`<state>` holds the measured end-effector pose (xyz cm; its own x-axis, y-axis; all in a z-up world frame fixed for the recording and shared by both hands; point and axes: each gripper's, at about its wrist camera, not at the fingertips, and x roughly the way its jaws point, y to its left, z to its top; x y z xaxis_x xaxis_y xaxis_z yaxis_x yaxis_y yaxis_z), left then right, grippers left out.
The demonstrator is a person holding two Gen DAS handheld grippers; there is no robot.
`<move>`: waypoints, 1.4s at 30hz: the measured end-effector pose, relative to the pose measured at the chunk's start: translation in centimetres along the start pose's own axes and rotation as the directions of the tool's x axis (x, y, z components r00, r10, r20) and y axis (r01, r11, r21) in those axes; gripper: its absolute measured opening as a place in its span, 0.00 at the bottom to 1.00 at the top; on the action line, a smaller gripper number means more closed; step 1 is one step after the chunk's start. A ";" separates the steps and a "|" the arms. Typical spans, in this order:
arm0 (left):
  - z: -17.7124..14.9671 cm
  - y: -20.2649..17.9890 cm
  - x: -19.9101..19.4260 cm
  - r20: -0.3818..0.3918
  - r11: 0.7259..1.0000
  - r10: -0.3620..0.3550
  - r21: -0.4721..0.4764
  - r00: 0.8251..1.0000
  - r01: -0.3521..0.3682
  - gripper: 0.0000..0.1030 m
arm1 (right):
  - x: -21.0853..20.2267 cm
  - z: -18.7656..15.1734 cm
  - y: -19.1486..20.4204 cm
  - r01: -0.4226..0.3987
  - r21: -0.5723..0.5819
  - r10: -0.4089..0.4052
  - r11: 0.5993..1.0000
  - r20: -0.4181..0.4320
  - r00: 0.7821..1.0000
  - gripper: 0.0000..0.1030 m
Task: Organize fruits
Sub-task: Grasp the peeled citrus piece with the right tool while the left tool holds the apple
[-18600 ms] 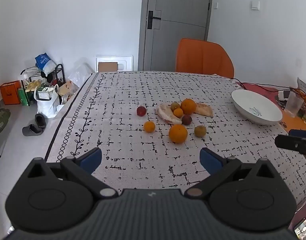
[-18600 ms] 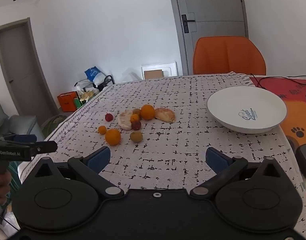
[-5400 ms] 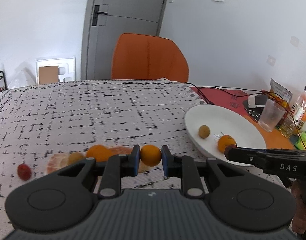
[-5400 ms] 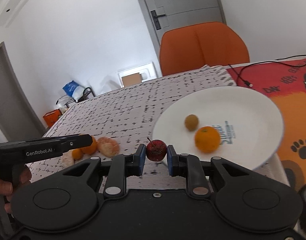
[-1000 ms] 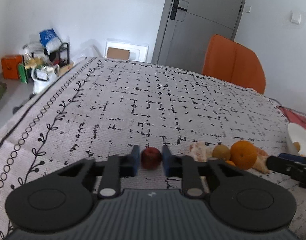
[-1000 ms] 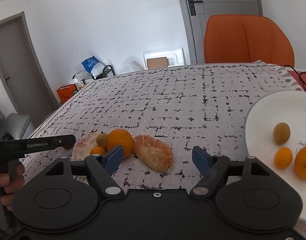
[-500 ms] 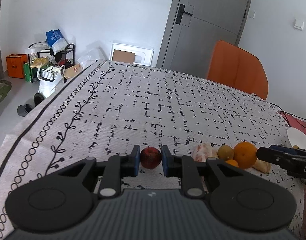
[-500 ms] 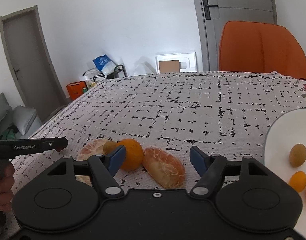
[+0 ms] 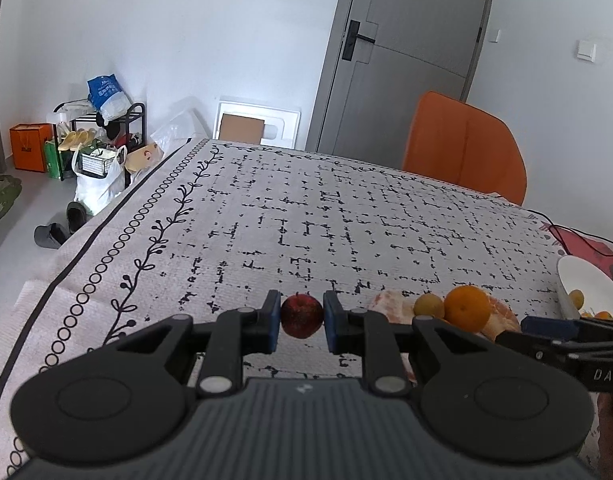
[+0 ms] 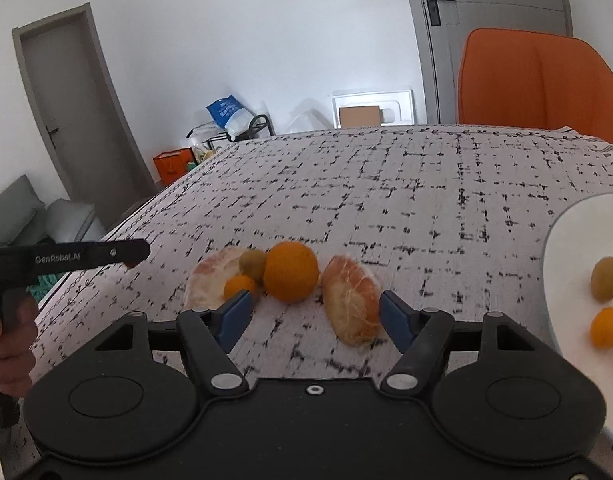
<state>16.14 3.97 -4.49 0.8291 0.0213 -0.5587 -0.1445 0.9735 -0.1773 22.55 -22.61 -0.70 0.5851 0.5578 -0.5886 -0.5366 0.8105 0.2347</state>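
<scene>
My left gripper [image 9: 301, 322] is shut on a small red apple [image 9: 301, 315], held just above the patterned tablecloth. To its right lie a peeled citrus piece [image 9: 390, 306], a green-brown kiwi [image 9: 428, 305] and a large orange [image 9: 466, 308]. My right gripper [image 10: 314, 320] is open and empty, close over the pile: the large orange [image 10: 291, 271], a small orange [image 10: 239, 286], a kiwi [image 10: 253, 262] and a peeled half [image 10: 352, 304] near its right finger. The white bowl [image 10: 566, 240] at the right holds a kiwi [image 10: 606, 278] and a small orange [image 10: 607, 327].
An orange chair [image 9: 462, 148] stands at the table's far side by a grey door [image 9: 402, 52]. A shoe rack with bags [image 9: 94, 136] stands on the floor left of the table. The table's left edge [image 9: 106, 224] drops off beside my left gripper.
My left gripper has lifted slightly with the apple held. My right gripper has moved closer to the fruit pile, staying open.
</scene>
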 end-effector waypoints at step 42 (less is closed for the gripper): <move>0.5 -3.5 0.8 -0.017 0.995 -0.081 0.048 0.997 0.082 0.20 | -1.9 -0.1 -1.5 0.172 -0.028 -0.170 0.985 0.064 0.983 0.30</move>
<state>17.57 0.69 -3.95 0.8286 -0.0617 -0.5564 -0.0499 0.9818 -0.1832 22.14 -24.90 -0.04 0.7053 0.4226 -0.5692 -0.4449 0.8890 0.1086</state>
